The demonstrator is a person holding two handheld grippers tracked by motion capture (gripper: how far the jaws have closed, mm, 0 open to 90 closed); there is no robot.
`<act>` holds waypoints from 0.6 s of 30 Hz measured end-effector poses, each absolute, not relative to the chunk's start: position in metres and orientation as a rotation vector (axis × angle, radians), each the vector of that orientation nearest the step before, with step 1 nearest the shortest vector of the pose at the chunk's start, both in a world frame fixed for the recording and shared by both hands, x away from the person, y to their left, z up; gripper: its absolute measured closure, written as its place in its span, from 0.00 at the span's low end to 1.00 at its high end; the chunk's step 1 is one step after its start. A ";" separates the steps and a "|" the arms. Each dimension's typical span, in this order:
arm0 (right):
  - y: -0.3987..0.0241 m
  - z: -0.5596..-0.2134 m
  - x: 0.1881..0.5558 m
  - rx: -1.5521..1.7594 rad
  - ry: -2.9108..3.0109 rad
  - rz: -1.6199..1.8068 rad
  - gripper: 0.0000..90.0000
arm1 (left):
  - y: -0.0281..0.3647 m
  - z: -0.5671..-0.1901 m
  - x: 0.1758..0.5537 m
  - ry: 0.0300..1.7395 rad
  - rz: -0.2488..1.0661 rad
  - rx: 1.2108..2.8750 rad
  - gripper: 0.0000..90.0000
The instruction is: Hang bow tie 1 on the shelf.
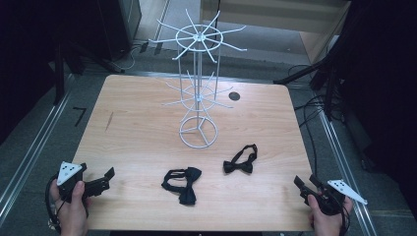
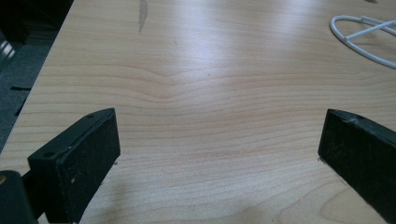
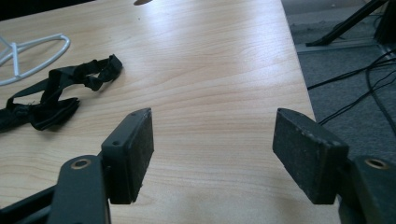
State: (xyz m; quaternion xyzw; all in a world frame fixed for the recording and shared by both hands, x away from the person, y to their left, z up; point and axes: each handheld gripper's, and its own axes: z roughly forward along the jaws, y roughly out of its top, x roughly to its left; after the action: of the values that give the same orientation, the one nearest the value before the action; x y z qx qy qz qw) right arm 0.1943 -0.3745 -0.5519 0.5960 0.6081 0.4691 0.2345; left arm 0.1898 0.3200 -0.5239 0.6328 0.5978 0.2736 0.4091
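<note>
Both grippers, left [image 1: 101, 183] and right [image 1: 306, 187], gape wide, empty, at the near table [image 1: 137, 137] corners. Two bow ties, left one [image 1: 183, 183] and right one [image 1: 241, 161], lie just in front of the wire rack [image 1: 198, 93] base. Risk: a strap loop snags, or the light rack tips when hooked.
</note>
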 end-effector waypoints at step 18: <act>-0.333 -0.529 0.192 1.556 1.740 1.320 0.38 | 0.319 -0.524 0.190 1.502 0.684 1.608 0.00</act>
State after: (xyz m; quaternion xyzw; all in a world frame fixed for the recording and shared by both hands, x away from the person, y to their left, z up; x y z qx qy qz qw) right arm 0.1919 -0.3329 -0.5292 0.5648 0.6318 0.4794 0.2279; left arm 0.1903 0.3194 -0.5238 0.6377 0.5956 0.2710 0.4064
